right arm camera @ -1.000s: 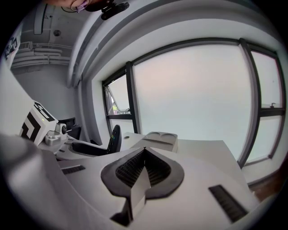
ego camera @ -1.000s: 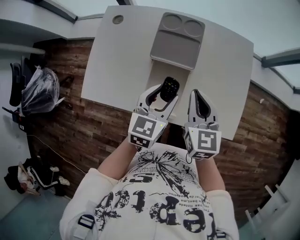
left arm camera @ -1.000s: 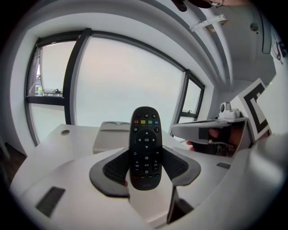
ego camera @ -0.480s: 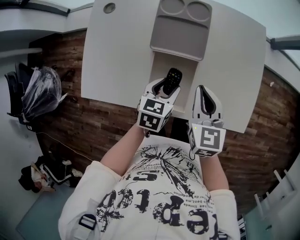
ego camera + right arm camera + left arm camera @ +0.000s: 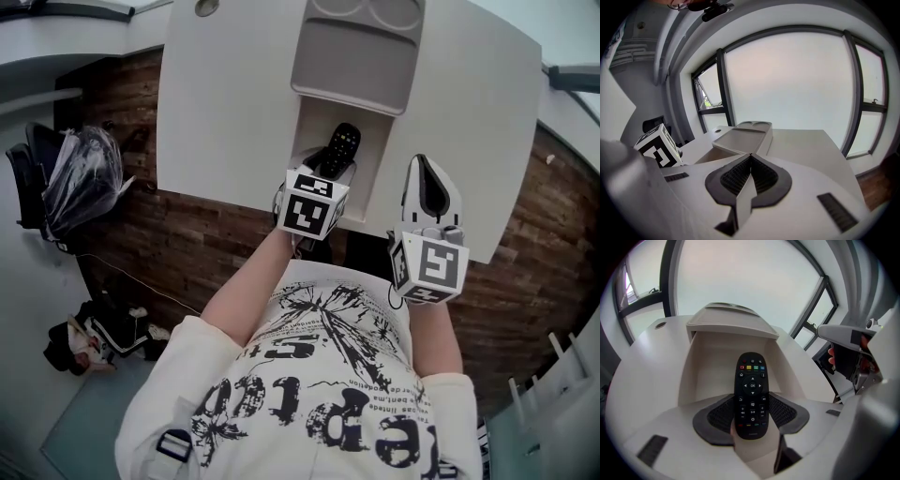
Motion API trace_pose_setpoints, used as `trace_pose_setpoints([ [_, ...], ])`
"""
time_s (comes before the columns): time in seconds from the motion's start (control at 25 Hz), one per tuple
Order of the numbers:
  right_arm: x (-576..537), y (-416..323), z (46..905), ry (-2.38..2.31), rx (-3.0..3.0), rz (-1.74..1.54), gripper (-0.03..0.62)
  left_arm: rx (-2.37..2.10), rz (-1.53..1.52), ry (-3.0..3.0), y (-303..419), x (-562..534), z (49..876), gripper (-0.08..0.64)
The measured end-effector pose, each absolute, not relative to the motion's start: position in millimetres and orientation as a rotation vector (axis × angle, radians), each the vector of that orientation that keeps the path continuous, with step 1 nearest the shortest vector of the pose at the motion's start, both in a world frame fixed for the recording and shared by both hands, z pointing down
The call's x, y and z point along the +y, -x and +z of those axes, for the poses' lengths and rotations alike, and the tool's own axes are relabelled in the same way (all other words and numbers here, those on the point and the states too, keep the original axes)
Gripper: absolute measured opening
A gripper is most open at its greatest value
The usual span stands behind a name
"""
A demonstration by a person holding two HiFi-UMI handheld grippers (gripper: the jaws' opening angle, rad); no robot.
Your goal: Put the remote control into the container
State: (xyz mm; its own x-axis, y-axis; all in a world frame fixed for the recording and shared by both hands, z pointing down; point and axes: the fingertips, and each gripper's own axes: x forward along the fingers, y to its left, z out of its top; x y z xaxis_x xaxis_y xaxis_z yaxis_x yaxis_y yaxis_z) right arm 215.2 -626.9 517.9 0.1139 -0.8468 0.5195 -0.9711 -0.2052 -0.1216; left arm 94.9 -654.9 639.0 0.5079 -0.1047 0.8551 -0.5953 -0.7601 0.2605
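A black remote control (image 5: 339, 149) (image 5: 751, 393) with coloured buttons sticks out of my left gripper (image 5: 319, 178) (image 5: 751, 416), which is shut on its lower end. The remote hangs over the open compartment of the beige container (image 5: 319, 127) (image 5: 715, 364) set in the white table. The container's sliding lid (image 5: 354, 52) (image 5: 738, 137), with two round recesses, is pushed back toward the far side. My right gripper (image 5: 430, 187) (image 5: 749, 174) is shut with nothing in it and hovers to the right of the container near the table's front edge.
The white table (image 5: 230, 103) has a small round hole (image 5: 202, 7) at its far left corner. Brown wooden floor lies below the table's front edge. A clear plastic bag (image 5: 84, 178) on a stand is at the left.
My left gripper has carried the remote forward, from the table's front edge to above the open compartment. The right gripper has shifted a little to the right.
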Motion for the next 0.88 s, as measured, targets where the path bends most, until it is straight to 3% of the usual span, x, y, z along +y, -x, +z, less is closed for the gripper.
trace_pose_setpoints([
  [0.88, -627, -235, 521, -2.133, -1.812, 0.721, 0.005, -0.629, 1.154, -2.270, -109, -658, 620, 0.235],
])
